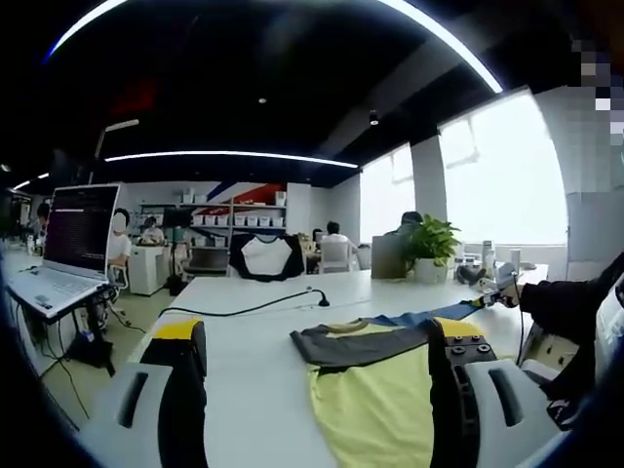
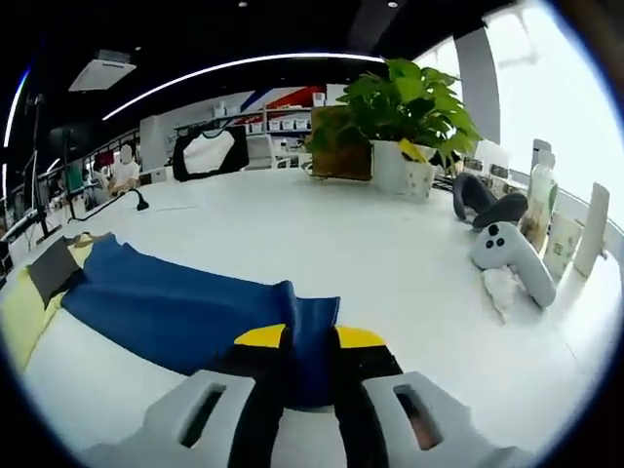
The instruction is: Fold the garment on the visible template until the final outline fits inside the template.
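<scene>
**Tongs: left wide apart, right clamped on blue sleeve**

Left tongs (image 1: 317, 390) stand spread wide at the bottom of the left gripper view, grasping nothing; their right jaw overlaps the garment (image 1: 375, 385), whose yellow body and grey collar lie on the white tabletop (image 1: 253, 312) at lower centre, its lower edge cut off. Right tongs (image 2: 310, 385), at the bottom of the right gripper view, are pinched on the blue sleeve (image 2: 185, 307), which stretches toward the left edge. At far right, a white controller (image 2: 512, 258) lies on the tabletop.

One garment (image 1: 375, 390), one laptop (image 1: 66, 249), one potted plant (image 2: 405, 122), two controllers (image 2: 515, 258).
</scene>
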